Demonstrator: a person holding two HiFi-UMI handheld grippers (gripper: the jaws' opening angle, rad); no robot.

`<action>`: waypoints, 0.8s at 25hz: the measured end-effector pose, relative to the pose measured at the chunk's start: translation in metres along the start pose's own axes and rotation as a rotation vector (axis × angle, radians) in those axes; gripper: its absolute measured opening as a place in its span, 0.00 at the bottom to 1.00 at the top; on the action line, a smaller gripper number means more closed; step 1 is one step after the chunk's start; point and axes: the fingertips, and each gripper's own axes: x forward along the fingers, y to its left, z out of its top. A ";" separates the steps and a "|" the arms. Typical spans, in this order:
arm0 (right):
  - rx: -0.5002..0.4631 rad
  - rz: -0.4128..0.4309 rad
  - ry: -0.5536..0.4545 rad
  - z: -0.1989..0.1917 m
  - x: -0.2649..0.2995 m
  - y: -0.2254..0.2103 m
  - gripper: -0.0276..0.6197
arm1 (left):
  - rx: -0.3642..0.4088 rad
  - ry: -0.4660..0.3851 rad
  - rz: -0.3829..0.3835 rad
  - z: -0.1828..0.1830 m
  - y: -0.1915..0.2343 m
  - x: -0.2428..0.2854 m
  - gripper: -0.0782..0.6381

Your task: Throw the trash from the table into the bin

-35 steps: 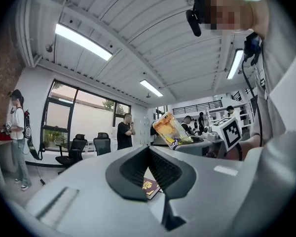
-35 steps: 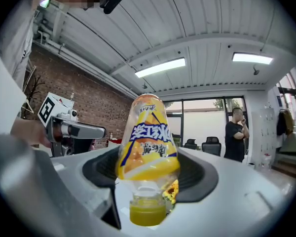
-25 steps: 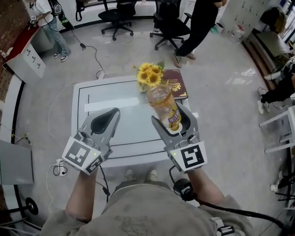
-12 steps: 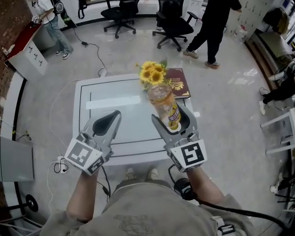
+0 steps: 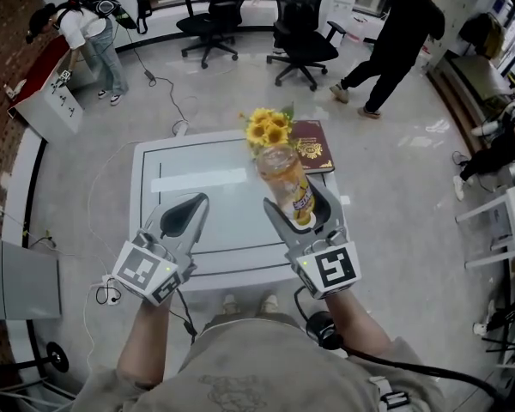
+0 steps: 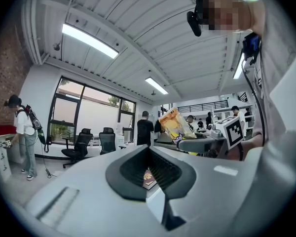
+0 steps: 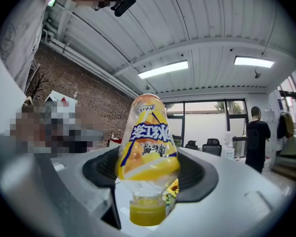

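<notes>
A clear plastic bottle (image 5: 285, 183) with a yellow-orange label is held neck down above the white table (image 5: 154, 230). My right gripper (image 5: 299, 206) is shut on its lower body. In the right gripper view the bottle (image 7: 148, 142) fills the middle between the grey fingers, its yellow cap pointing at the camera. My left gripper (image 5: 187, 209) hovers level with it to the left, shut and holding nothing. The left gripper view shows the bottle (image 6: 173, 125) off to the right. No bin shows in any view.
Yellow sunflowers (image 5: 268, 129) and a dark red book (image 5: 313, 148) sit at the table's far right corner. Beyond the table stand black office chairs (image 5: 300, 24). A person in black (image 5: 403, 33) walks at the upper right; another person (image 5: 90, 33) bends at a red counter, upper left.
Both grippers and the bottle have stayed almost still. The person in black has walked further right, and the person at the upper left has bent over.
</notes>
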 end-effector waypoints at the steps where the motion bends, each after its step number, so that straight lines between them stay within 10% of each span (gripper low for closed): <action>1: 0.000 -0.002 0.005 -0.002 0.000 0.000 0.54 | 0.000 0.001 -0.001 -0.001 0.001 -0.001 0.11; 20: 0.000 -0.226 0.049 -0.003 -0.021 -0.008 0.54 | -0.028 0.002 -0.176 -0.003 0.002 0.005 0.11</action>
